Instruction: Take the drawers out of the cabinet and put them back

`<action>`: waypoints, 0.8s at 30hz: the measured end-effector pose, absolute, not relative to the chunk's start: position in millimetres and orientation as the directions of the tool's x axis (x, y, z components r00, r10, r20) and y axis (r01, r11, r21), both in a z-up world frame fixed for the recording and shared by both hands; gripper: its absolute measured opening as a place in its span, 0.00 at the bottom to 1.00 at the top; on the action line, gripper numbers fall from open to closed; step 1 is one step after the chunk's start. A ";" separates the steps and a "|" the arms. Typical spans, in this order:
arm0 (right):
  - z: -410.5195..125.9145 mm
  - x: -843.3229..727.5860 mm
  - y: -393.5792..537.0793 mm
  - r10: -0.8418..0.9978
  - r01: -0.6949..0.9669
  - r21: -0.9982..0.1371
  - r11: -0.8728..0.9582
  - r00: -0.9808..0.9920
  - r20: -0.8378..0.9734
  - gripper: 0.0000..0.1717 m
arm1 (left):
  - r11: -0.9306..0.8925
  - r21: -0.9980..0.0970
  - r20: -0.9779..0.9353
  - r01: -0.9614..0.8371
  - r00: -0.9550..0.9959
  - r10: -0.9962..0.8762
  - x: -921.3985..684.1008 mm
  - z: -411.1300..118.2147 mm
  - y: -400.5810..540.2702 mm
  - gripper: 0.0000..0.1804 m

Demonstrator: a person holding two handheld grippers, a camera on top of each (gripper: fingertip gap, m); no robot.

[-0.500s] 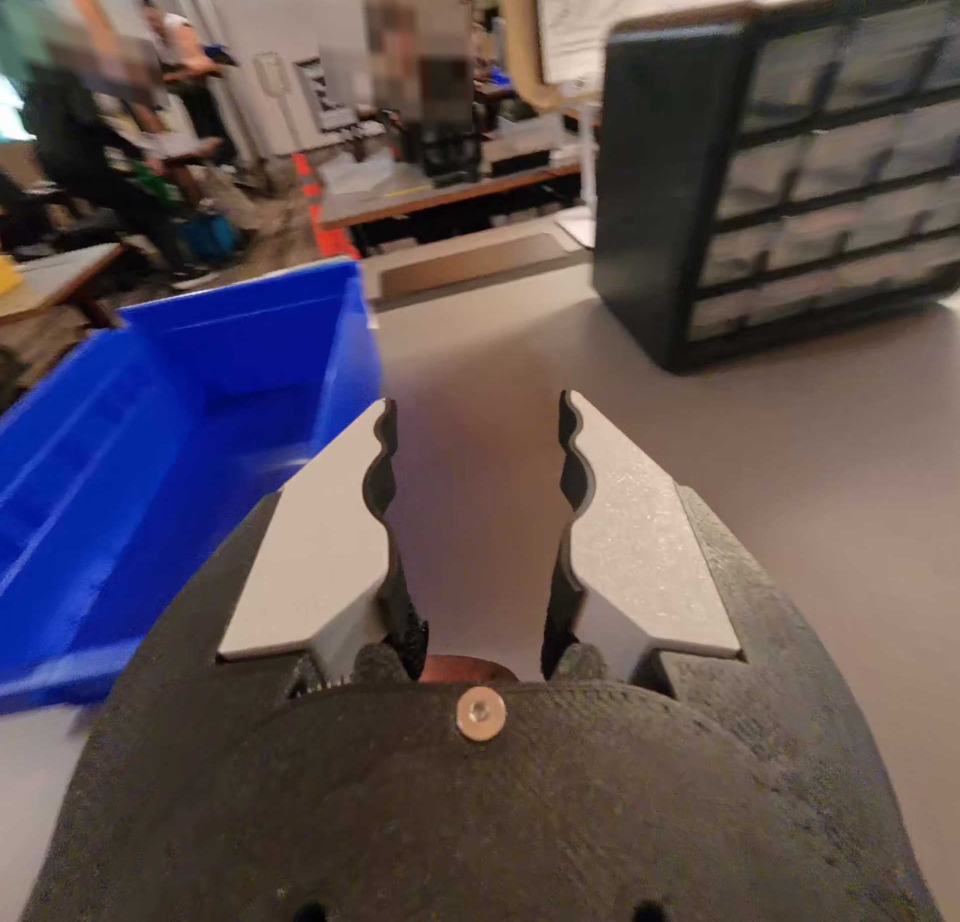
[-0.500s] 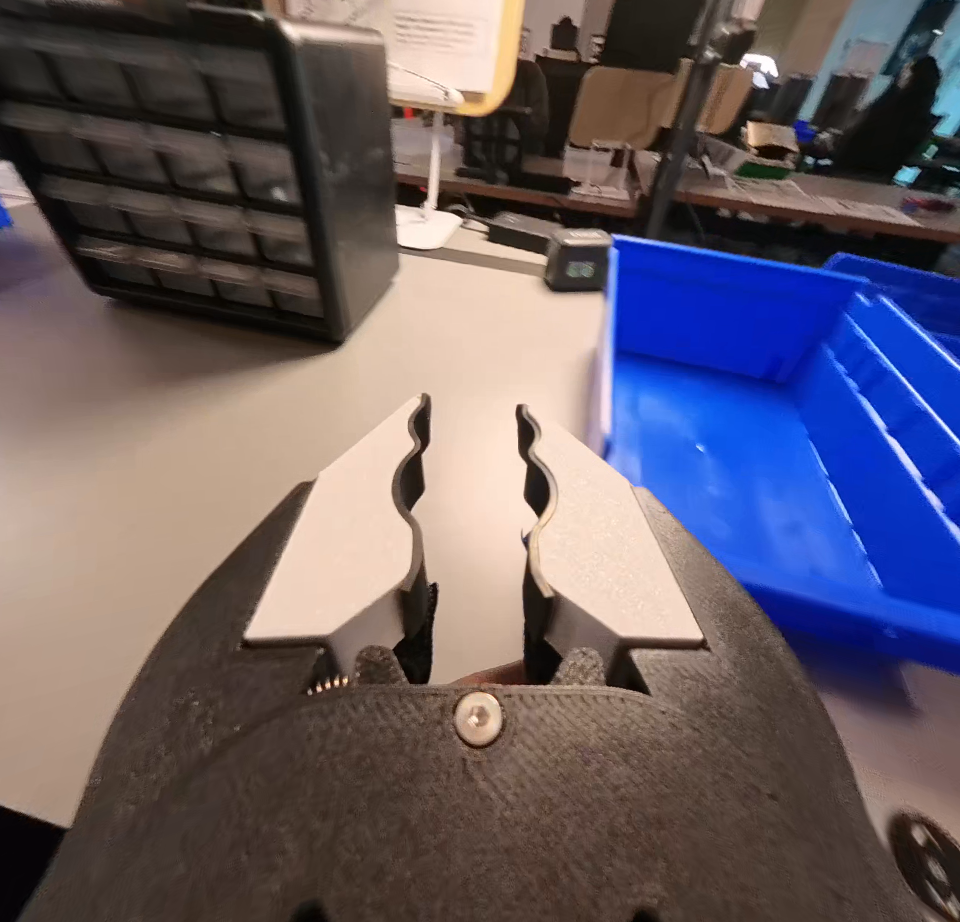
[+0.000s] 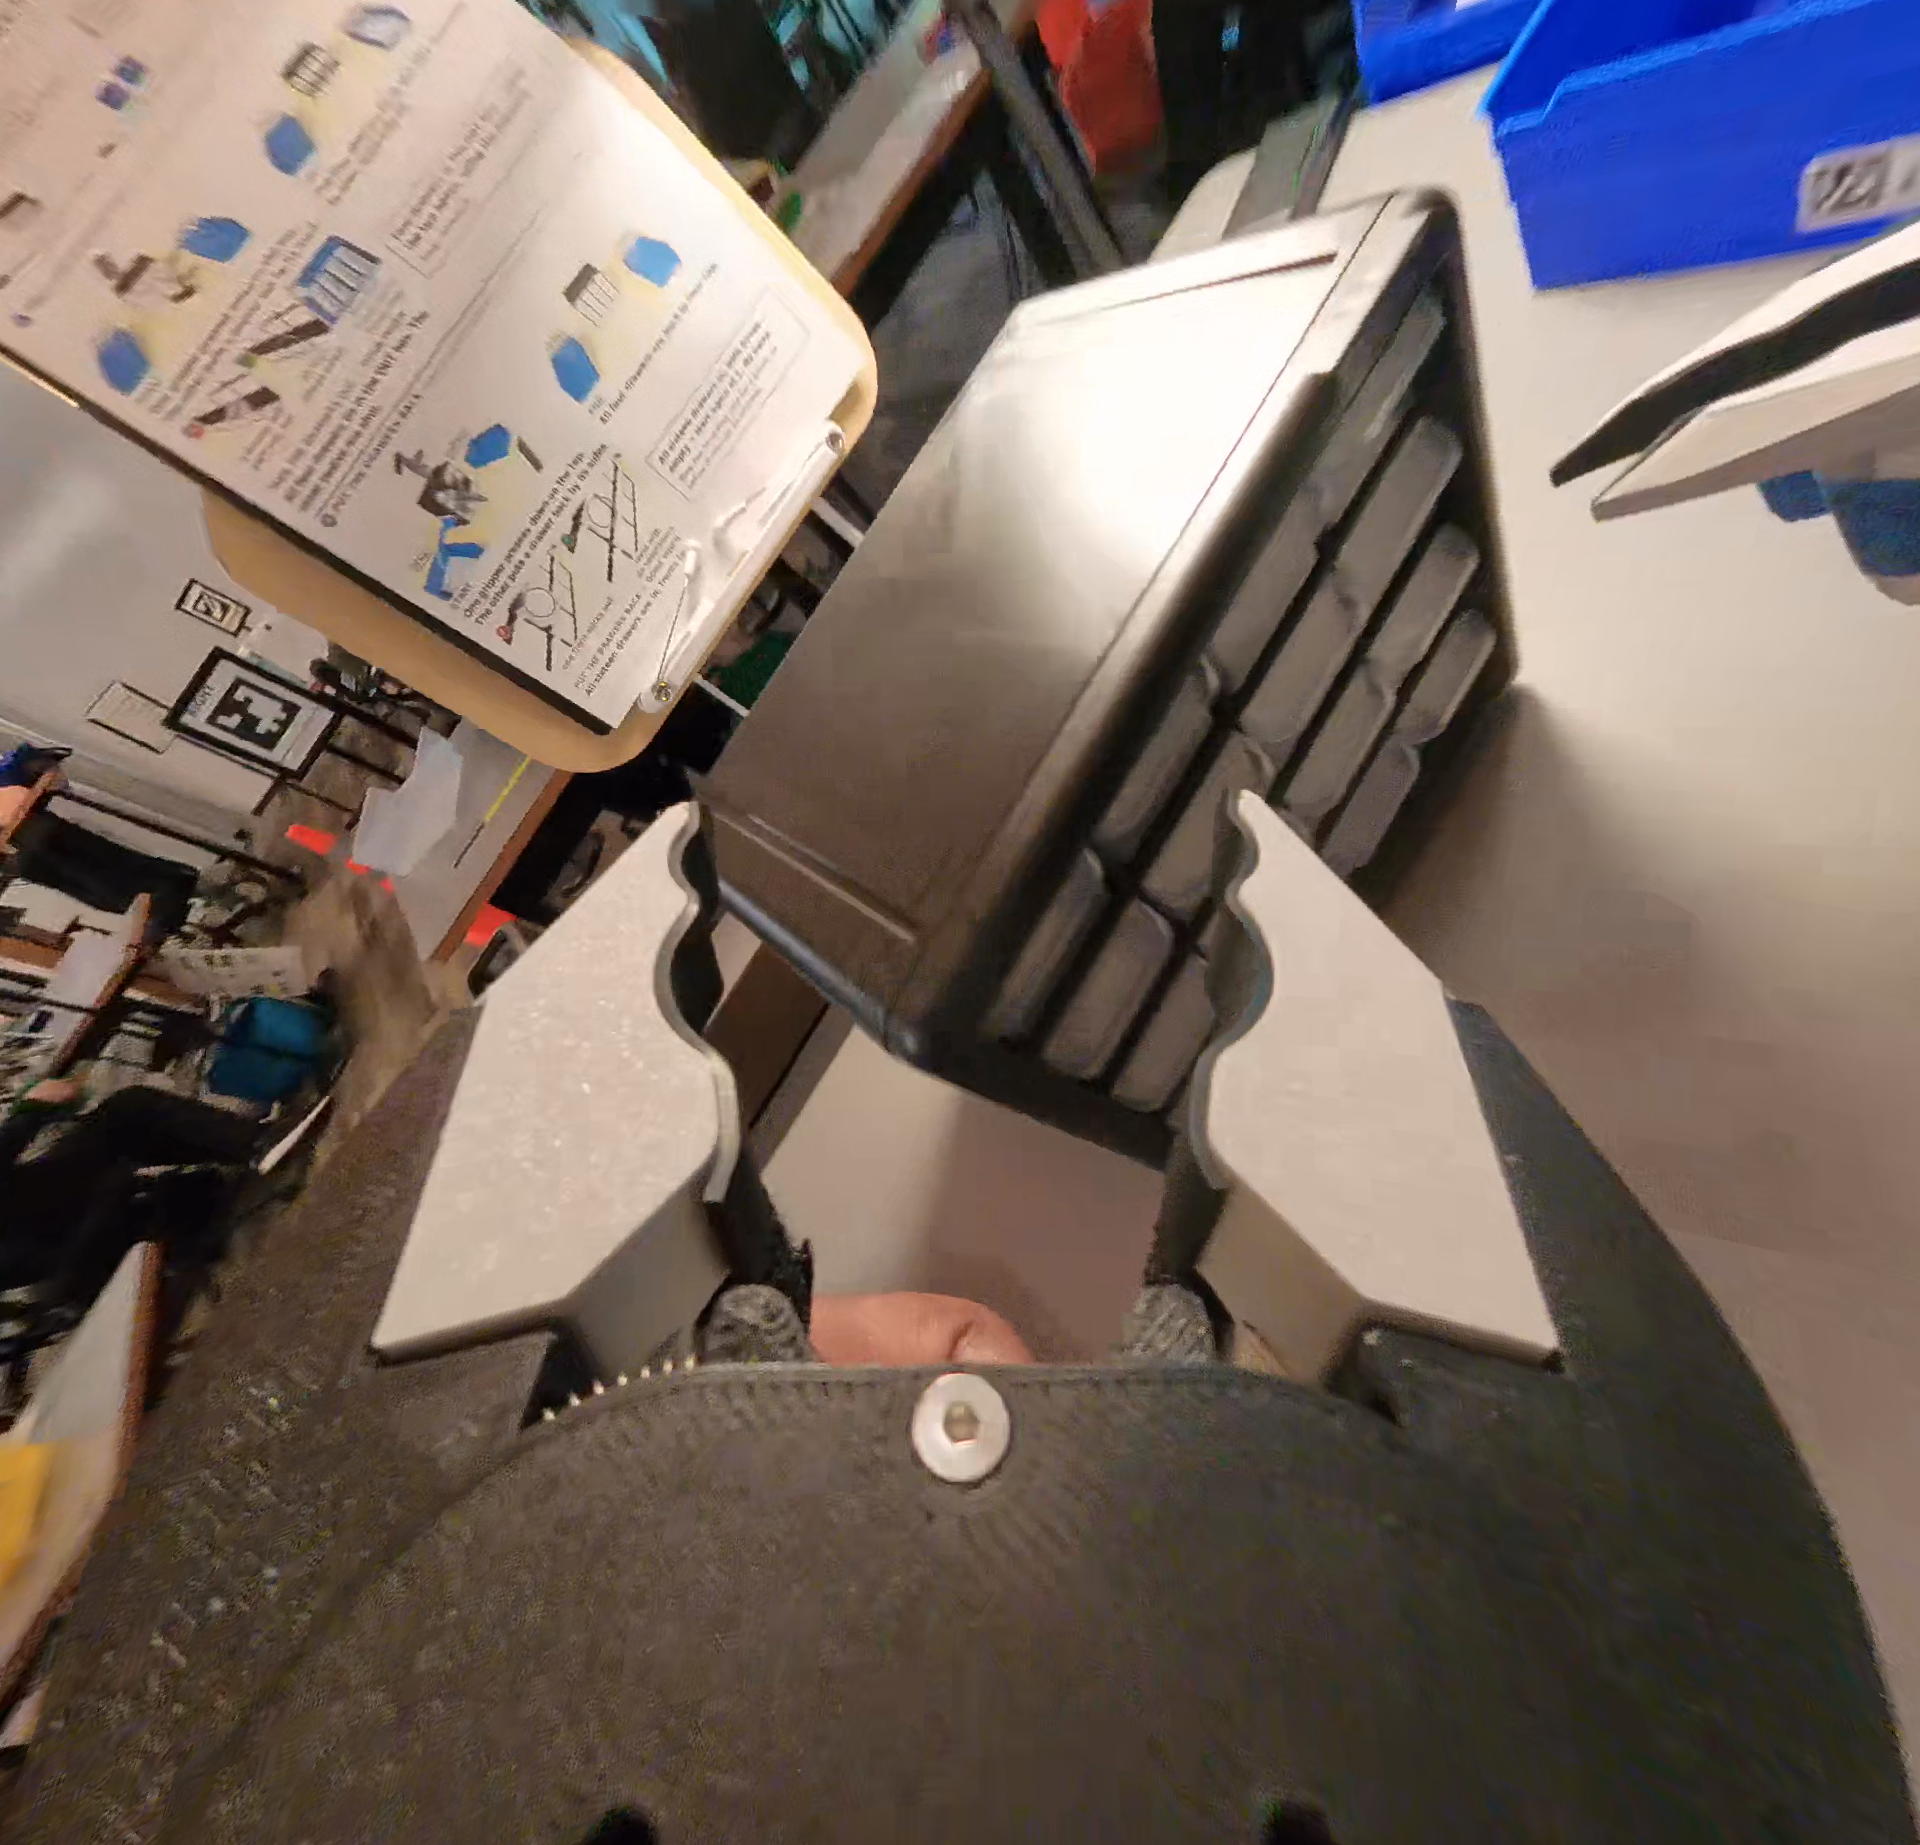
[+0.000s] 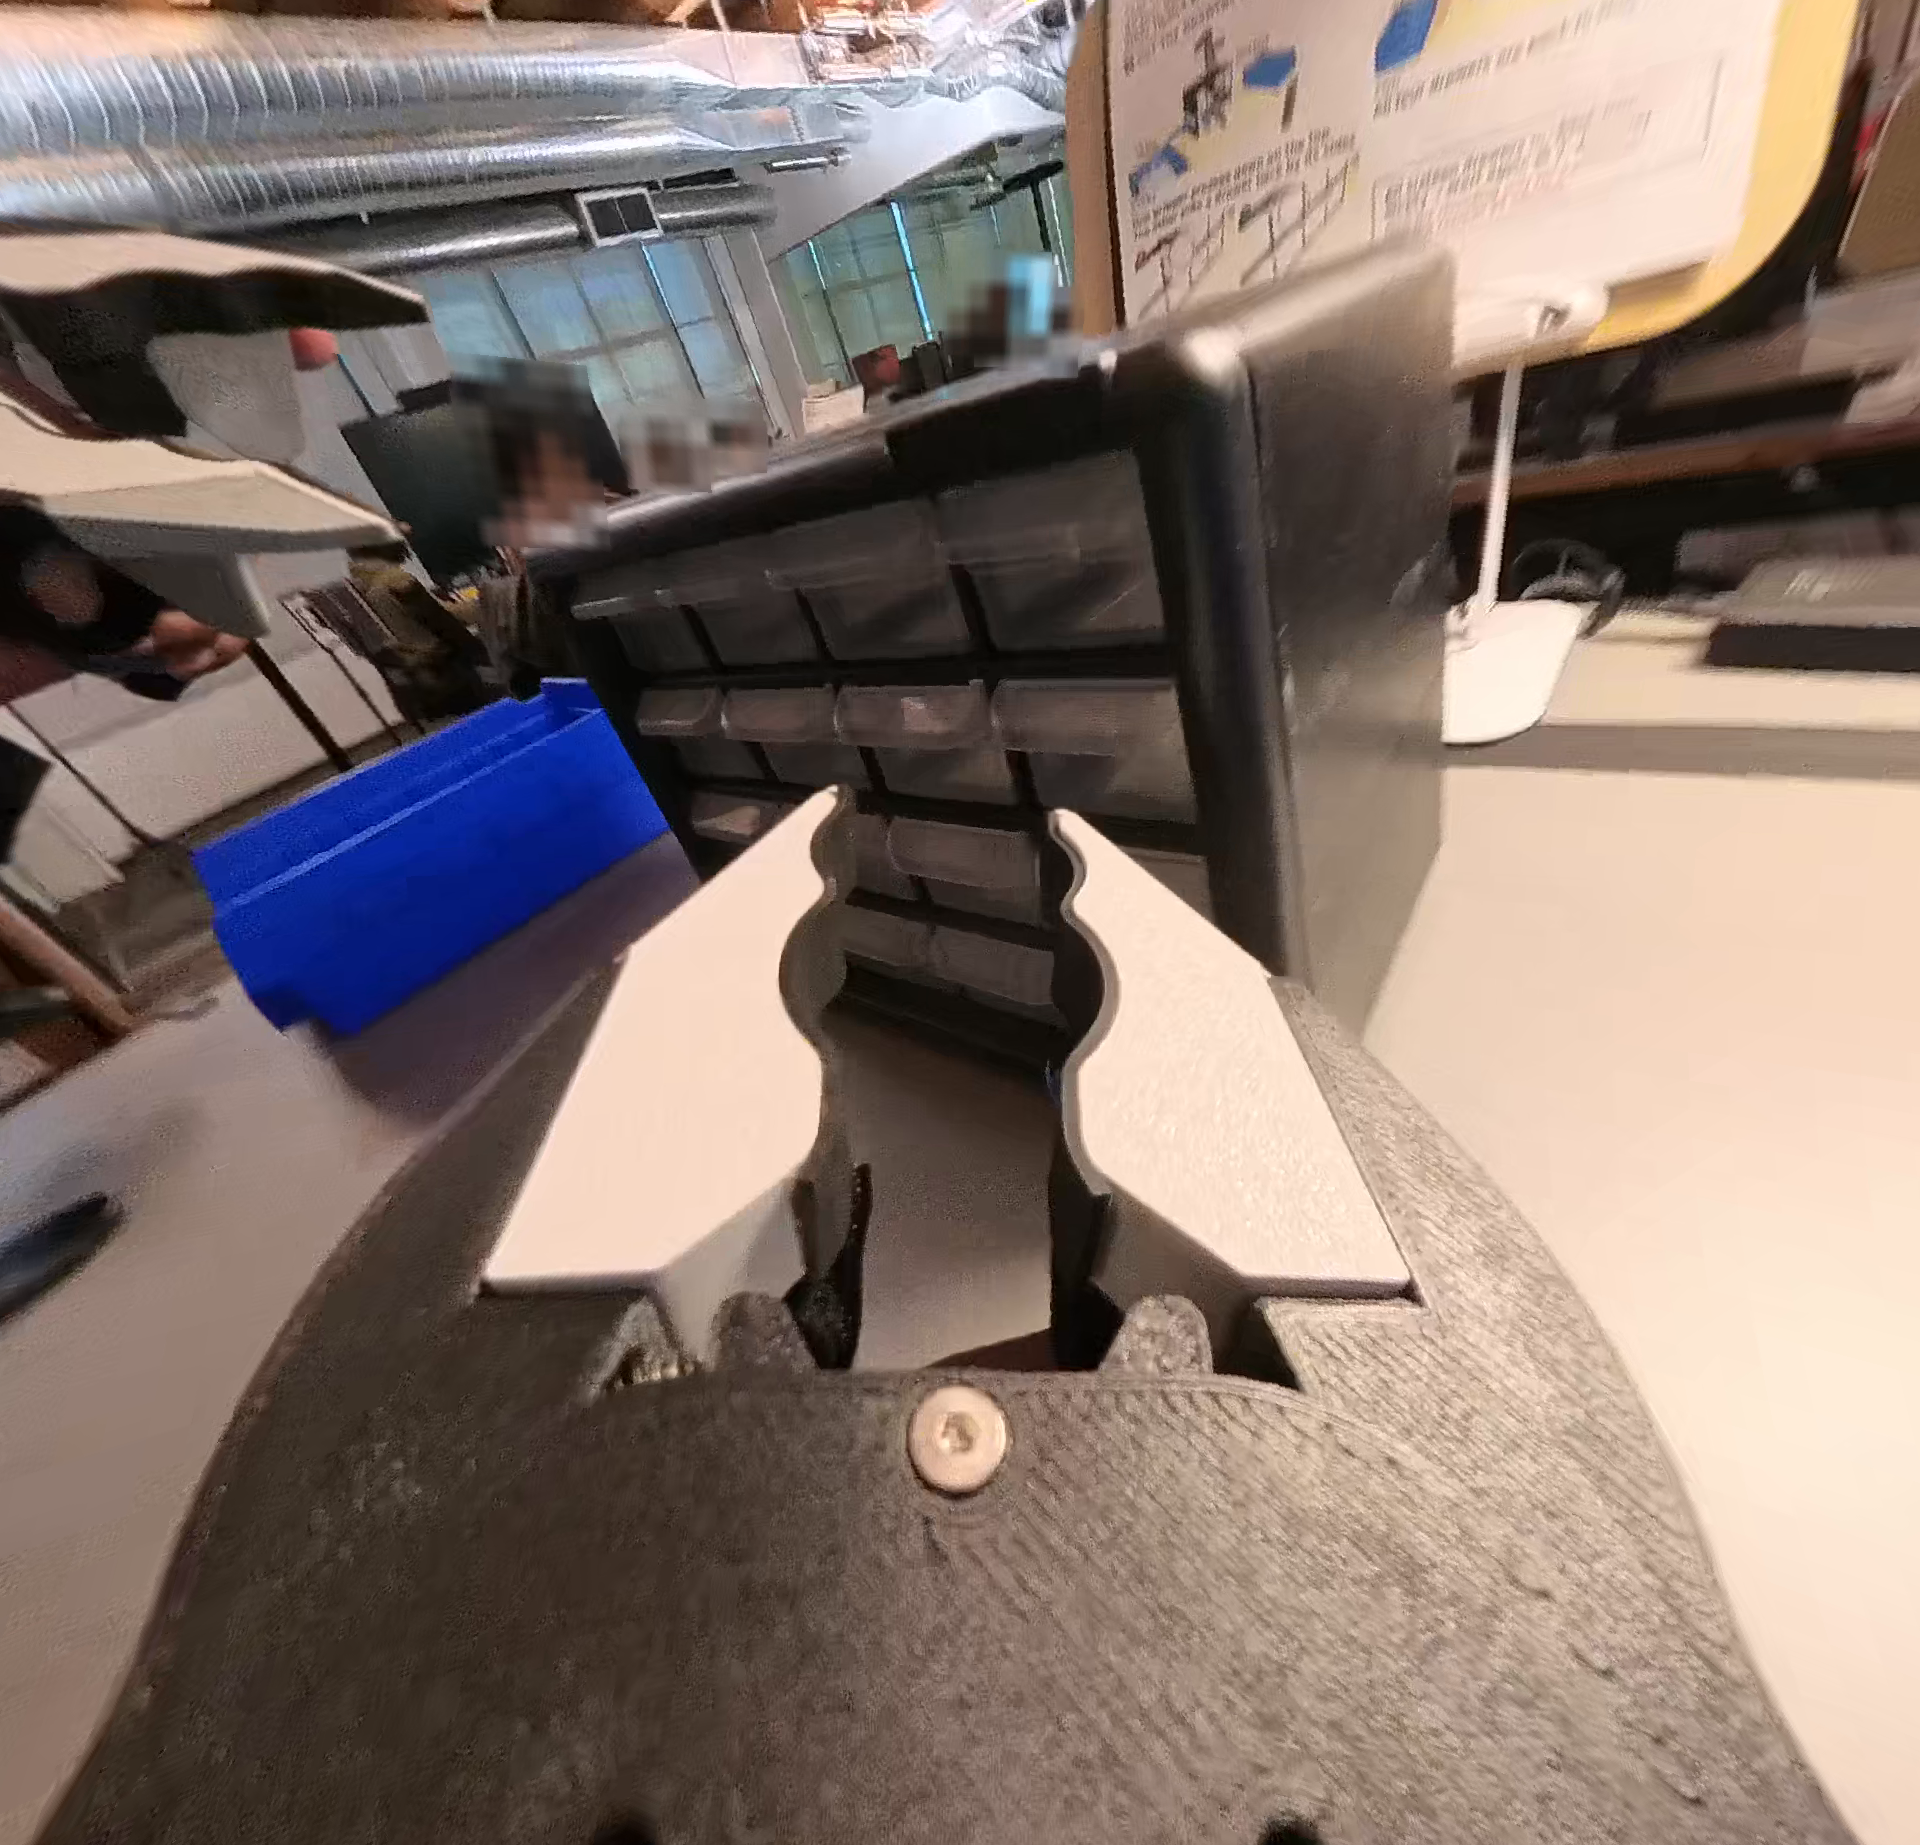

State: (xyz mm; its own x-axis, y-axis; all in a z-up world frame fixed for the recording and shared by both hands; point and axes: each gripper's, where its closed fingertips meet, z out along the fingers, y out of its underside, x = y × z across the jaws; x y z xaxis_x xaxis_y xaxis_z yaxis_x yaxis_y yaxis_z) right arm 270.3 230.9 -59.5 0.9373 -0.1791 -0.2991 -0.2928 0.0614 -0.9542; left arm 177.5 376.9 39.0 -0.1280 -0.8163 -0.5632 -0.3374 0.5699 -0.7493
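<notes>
The black cabinet point(image 3: 1039, 590) stands on the grey table point(image 3: 1714, 912), with rows of translucent grey drawers point(image 3: 1340, 652) all pushed in. My left gripper point(image 3: 966, 819) is wide open and empty, tilted, just short of the cabinet's near corner. In the right wrist view the cabinet point(image 4: 1340, 600) faces me with its drawers point(image 4: 904, 715) closed. My right gripper point(image 4: 945, 808) is open and empty, in front of the lower drawer rows, not touching them. The right gripper also shows in the left wrist view point(image 3: 1745, 413), and the left gripper in the right wrist view point(image 4: 187, 424).
Blue bins point(image 3: 1714, 102) sit on the table beyond the cabinet; another blue bin point(image 4: 416, 860) lies to its left. An instruction board point(image 3: 416, 341) on a white stand point(image 4: 1507, 663) hangs behind the cabinet. Workbenches and people are in the background.
Both grippers have swung in from the blue bins to the cabinet, now close in front of it. The left jaws have opened much wider and the view has tilted; the right jaws stay open.
</notes>
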 end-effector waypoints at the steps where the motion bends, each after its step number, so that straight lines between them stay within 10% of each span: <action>1: -63.3 271.0 239.5 -0.181 -0.339 -0.939 0.062 0.921 -0.345 0.23 | 0.584 -0.725 -0.577 -0.365 -0.142 -0.805 190.5 37.0 378.4 0.52; 17: -75.5 297.8 268.8 -0.097 -0.664 -0.703 0.255 0.706 -0.702 0.25 | 0.546 -0.733 -0.485 -0.405 -0.250 -0.838 234.8 -11.2 383.8 0.46; 24: -73.5 308.8 269.7 -0.033 -0.731 -0.579 0.362 0.610 -0.791 0.11 | 0.570 -0.688 -0.531 -0.449 -0.224 -0.817 234.4 -21.5 395.0 0.47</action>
